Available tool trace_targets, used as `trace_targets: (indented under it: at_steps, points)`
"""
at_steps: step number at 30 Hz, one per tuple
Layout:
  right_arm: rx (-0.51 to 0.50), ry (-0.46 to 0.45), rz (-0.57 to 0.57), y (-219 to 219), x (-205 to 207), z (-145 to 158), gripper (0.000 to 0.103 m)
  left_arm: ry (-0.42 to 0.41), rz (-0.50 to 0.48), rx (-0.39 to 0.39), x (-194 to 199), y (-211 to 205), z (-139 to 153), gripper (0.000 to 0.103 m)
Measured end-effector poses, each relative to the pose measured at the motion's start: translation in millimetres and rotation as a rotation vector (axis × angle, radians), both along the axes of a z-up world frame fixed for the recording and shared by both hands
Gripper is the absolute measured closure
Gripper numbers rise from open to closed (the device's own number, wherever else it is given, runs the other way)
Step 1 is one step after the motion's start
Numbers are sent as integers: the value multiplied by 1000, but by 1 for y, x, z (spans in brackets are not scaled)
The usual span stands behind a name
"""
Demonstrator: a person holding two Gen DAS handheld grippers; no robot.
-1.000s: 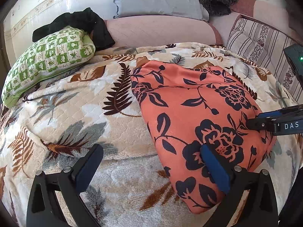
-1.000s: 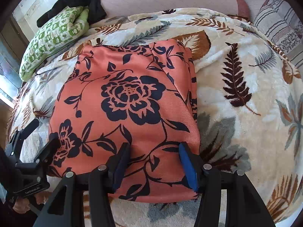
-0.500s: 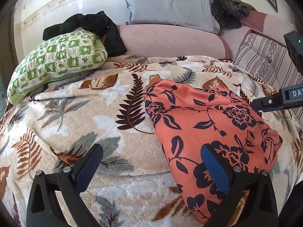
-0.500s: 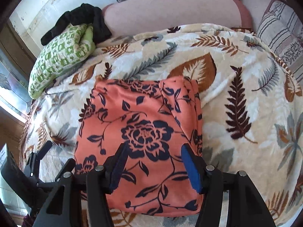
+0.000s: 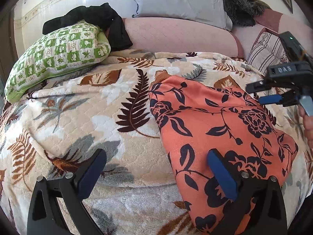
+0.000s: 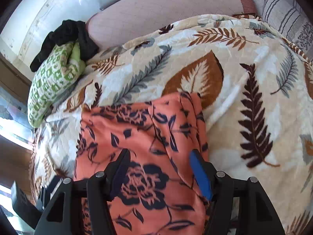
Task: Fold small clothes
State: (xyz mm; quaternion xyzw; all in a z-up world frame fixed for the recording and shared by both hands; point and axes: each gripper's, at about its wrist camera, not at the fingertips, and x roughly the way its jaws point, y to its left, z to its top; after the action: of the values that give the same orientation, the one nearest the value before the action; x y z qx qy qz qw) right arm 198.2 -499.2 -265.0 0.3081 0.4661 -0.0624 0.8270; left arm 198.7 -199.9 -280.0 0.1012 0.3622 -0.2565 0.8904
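The orange floral garment (image 6: 148,137) looks motion-blurred, its near edge cut off below.

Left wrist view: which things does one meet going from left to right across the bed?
Green-and-white checked pillow → dark brown fern leaf printed on the cream blanket → orange folded garment with black flowers → right gripper.

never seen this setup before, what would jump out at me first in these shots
The orange garment with a dark floral print catches the eye first: it lies folded on the leaf-patterned blanket, right of centre in the left wrist view. Both grippers are open and hold nothing: the left gripper has one finger over the garment's near edge, and the right gripper is above it. At the back left, a green checked pillow has a black cloth draped on it.
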Motion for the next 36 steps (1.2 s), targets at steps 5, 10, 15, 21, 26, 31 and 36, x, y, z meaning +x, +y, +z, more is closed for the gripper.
trace_targets:
  at_steps: [5,10,15,21,26,31,36]
  points:
    - [64,120,-21,-8,49,-44,47,-48,-38,60,-9,-12,-4,1]
    - [-45,131,4,3,64,-25,48,-45,-46,63,-9,-13,-4,1]
    - [13,-8,110,29,78,2,48,-42,-43,62,-9,-13,-5,1]
    - [22,81,213,75,126,-39,46,-34,-33,63,-7,-13,-6,0]
    - [21,67,212,74,125,-40,45,-9,-39,44,-4,-11,-7,0]
    - [107,-18,162,54,91,-22,45,-15,-36,50,-6,-11,-6,0]
    - [177,-107,121,32,32,-5,45,-10,-27,45,-7,-11,-6,0]
